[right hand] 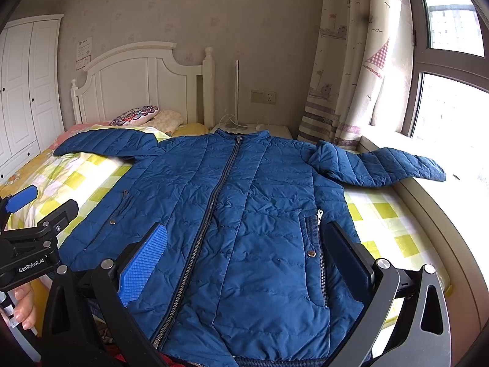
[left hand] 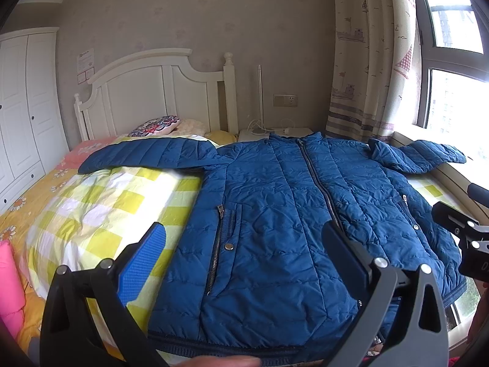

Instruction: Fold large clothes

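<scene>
Your left gripper (left hand: 244, 244) hangs above the hem, jaws spread wide, nothing held. Blue pad on one finger, dark pad on the other; both clear of the fabric. Your right gripper (right hand: 244, 244) matches it: wide apart, empty, poised over the lower front by the zip.

Blue quilted jacket (right hand: 250, 208) lies front up on the bed (right hand: 382, 214), zipped, collar toward the headboard (right hand: 134, 73). Left sleeve (left hand: 146, 153) stretched out over the checked quilt. Right sleeve (right hand: 382, 168) reaches past the mattress edge onto the window ledge (right hand: 428, 202).

Folding not yet begun, by the look of it.

Risks from here:
- Padded shell looks slick and puffy; a shallow pinch may catch only the top layer and slide off.
- The sleeve on the ledge could snag or drag when you bring it in, skewing the body.
- The hem hangs near the foot of the bed; a pull toward you may slide the whole jacket off.
- The two grippers sit close together; lifting at once risks collision.
</scene>
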The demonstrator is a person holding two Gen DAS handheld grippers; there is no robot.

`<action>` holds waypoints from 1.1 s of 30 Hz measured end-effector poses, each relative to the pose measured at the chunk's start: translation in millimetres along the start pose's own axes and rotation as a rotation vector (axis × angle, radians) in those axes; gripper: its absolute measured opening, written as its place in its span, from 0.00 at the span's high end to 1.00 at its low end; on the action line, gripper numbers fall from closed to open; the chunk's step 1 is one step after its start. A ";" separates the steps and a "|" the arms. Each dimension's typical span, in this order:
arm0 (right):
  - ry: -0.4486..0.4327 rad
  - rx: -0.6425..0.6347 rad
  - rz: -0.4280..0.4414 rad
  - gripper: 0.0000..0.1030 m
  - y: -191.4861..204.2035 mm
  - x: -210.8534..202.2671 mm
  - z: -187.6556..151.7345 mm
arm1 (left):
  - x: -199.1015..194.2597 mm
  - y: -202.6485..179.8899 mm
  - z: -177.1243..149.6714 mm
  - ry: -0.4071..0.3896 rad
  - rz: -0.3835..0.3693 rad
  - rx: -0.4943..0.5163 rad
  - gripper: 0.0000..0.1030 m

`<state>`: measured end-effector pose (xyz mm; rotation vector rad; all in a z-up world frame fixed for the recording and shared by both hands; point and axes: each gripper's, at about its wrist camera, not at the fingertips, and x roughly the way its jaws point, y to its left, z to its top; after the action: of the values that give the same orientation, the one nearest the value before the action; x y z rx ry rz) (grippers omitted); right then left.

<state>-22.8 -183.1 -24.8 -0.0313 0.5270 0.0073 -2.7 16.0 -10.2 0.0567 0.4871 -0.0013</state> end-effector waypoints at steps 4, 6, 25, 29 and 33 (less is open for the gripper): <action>0.001 0.000 0.000 0.04 0.0 0.3 0.3 | 0.3 2.3 -0.1 0.002 0.003 -0.001 0.02; 0.002 0.001 0.001 0.04 0.2 0.2 -0.2 | 0.5 2.3 0.1 0.002 0.004 -0.001 0.02; 0.006 0.004 0.006 0.04 1.0 1.7 -2.1 | 1.6 3.4 -2.2 0.001 0.010 0.001 0.02; 0.007 0.004 0.006 0.04 0.7 1.9 -1.8 | 0.7 1.5 -2.2 -0.005 0.016 0.004 0.02; 0.009 0.005 0.009 0.04 0.6 2.5 -2.4 | 0.5 1.2 -2.5 -0.004 0.016 0.005 0.02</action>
<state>-21.8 -182.5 -28.1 -0.0240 0.5362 0.0148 -3.4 17.3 -12.5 0.0654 0.4825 0.0131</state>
